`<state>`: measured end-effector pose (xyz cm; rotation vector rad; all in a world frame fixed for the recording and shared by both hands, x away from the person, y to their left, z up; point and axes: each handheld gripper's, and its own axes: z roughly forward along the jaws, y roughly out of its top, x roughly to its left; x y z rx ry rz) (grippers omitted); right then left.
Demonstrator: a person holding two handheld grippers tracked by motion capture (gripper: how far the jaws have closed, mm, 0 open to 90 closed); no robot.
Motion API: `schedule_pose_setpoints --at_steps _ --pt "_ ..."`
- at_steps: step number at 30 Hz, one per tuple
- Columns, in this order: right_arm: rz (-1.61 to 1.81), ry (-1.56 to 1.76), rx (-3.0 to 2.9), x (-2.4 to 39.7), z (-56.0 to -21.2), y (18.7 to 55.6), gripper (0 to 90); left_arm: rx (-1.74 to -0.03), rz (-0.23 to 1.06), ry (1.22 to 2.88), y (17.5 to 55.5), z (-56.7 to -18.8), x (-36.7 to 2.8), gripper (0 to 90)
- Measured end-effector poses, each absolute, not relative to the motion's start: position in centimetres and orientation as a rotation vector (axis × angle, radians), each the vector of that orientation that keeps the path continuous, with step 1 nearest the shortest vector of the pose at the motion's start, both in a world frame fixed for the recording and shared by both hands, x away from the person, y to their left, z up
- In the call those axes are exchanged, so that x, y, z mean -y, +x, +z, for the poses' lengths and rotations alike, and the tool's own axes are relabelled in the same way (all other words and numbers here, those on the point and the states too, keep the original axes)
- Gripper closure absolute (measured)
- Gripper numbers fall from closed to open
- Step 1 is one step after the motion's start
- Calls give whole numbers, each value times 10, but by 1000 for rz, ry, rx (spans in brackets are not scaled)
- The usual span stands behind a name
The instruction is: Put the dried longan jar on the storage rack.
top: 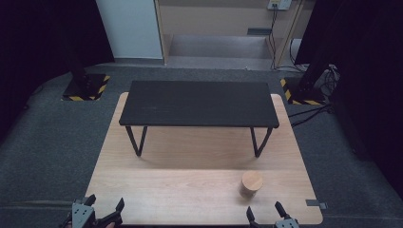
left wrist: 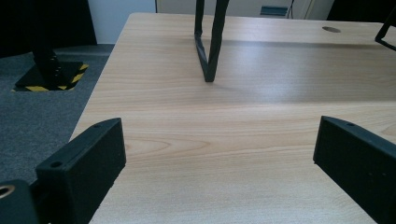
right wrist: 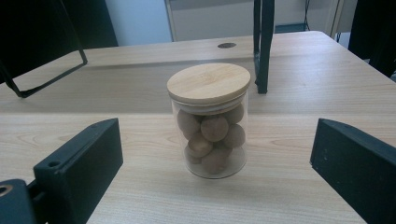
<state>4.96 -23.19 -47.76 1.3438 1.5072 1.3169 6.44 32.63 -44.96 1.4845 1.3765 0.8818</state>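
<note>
A clear glass jar (right wrist: 211, 135) with a round wooden lid (right wrist: 208, 82) holds several brown balls. It stands upright on the light wooden table (top: 190, 190), at the front right in the high view, jar (top: 250, 184). My right gripper (top: 266, 213) is open just in front of the jar; in the right gripper view the jar sits centred between and beyond the two wide-apart jaws, right gripper (right wrist: 215, 161). My left gripper (top: 105, 205) is open at the table's front left corner, with bare tabletop between its jaws, left gripper (left wrist: 219, 151).
A low black shelf (top: 198, 102) on thin black metal legs (top: 138, 140) stands across the far half of the table. One leg (right wrist: 263, 46) rises just behind the jar. Grey carpet (top: 57, 142) surrounds the table; stand bases with yellow-black stripes (top: 85, 88) sit beyond.
</note>
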Motion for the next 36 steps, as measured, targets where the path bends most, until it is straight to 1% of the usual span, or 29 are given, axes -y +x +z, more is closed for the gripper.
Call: schedule_pose_setpoints --at_steps 16,22,28,36 --pt "1302 1326 -1455 220 -485 49 23 -1357 868 1498 66 -449 -324 10" --pt "1259 1304 -1472 207 -490 68 23 -1352 860 1506 68 -449 -323 10" --pt "1211 1295 -1497 195 -487 89 24 -1360 865 1502 69 -449 -324 10" --pt "1189 1326 -1498 190 -487 111 25 -1367 866 1497 70 -449 -326 10"
